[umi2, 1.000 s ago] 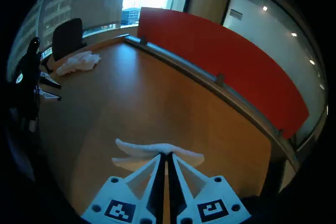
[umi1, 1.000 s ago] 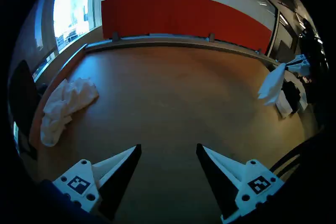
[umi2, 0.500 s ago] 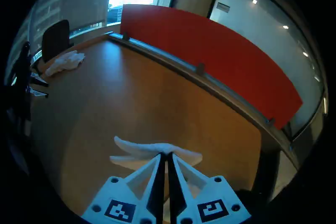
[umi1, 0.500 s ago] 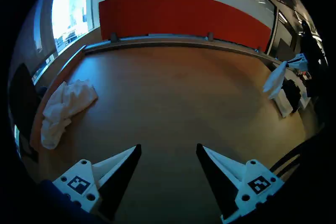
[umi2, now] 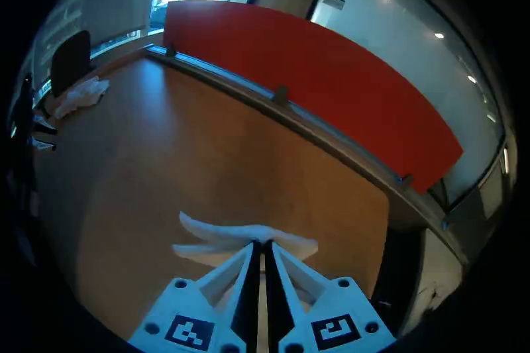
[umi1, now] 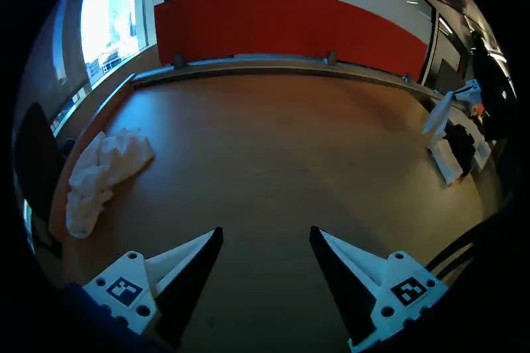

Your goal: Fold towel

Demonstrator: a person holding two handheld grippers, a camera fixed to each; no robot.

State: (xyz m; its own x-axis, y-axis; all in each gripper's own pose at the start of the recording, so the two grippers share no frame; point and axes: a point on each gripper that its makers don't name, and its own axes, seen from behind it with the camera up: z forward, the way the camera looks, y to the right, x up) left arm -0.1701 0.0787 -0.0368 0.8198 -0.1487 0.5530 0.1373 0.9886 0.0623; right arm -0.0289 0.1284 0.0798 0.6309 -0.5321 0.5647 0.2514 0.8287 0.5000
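One towel [umi2: 228,235] pinched in right gripper [umi2: 263,246], left gripper [umi1: 265,230] spread wide

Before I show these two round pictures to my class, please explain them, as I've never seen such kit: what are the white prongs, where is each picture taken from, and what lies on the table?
There is no robot: a person holds a two-fingered claw in each hand, and a wide-angle camera rides on each, looking along its fingers, the white prongs. In the left gripper view, the left claw is open and holds nothing above the wooden table; a crumpled white towel lies near the table's left edge. In the right gripper view, the right claw is shut on a second white towel. A red partition runs along the table's far side.
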